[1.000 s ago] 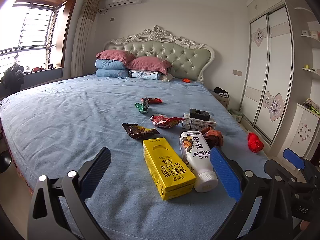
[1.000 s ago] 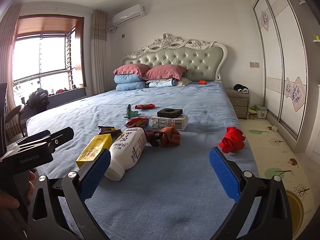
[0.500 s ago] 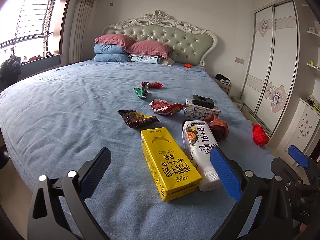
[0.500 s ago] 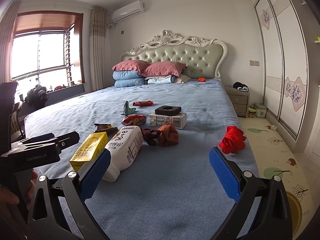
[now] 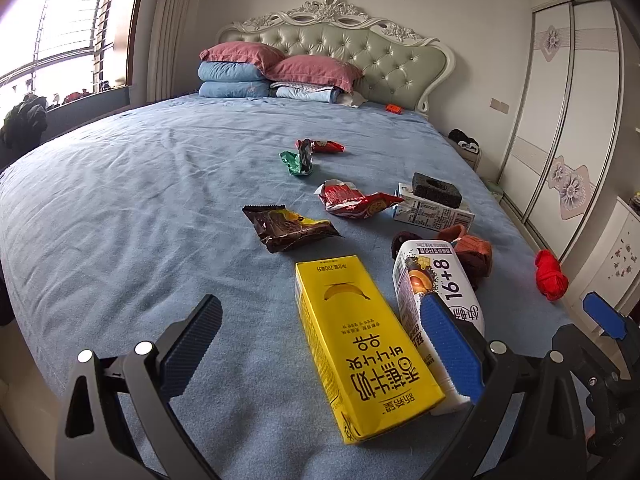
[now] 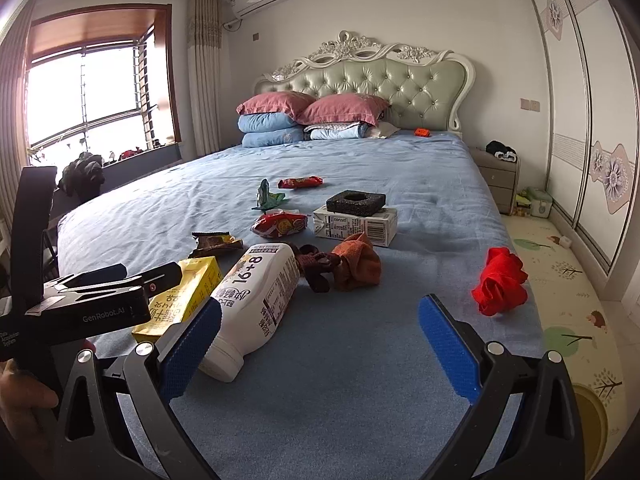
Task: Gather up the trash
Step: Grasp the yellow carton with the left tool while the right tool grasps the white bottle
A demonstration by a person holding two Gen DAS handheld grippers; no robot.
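Trash lies on the blue bed (image 5: 120,208). A yellow milk carton (image 5: 360,340) lies flat beside a white bottle (image 5: 434,292) marked 16+8. My left gripper (image 5: 320,356) is open and empty, just above the carton, its jaws apart to either side. Farther off lie a brown wrapper (image 5: 288,226), a red wrapper (image 5: 356,200), a green wrapper (image 5: 298,160) and a small red wrapper (image 5: 326,146). My right gripper (image 6: 320,344) is open and empty, right of the bottle (image 6: 260,292) and carton (image 6: 180,296).
A white carton (image 6: 356,220) with a black foam block (image 6: 356,202) on it lies mid-bed. Brown and orange cloths (image 6: 352,264) lie by the bottle, a red cloth (image 6: 500,280) near the right bed edge. Pillows (image 6: 312,116) at the headboard. Wardrobe (image 6: 592,100) to the right.
My left gripper has moved forward and down toward the yellow carton, which now looms larger between the jaws. My right gripper has edged forward a little. Both stay open.
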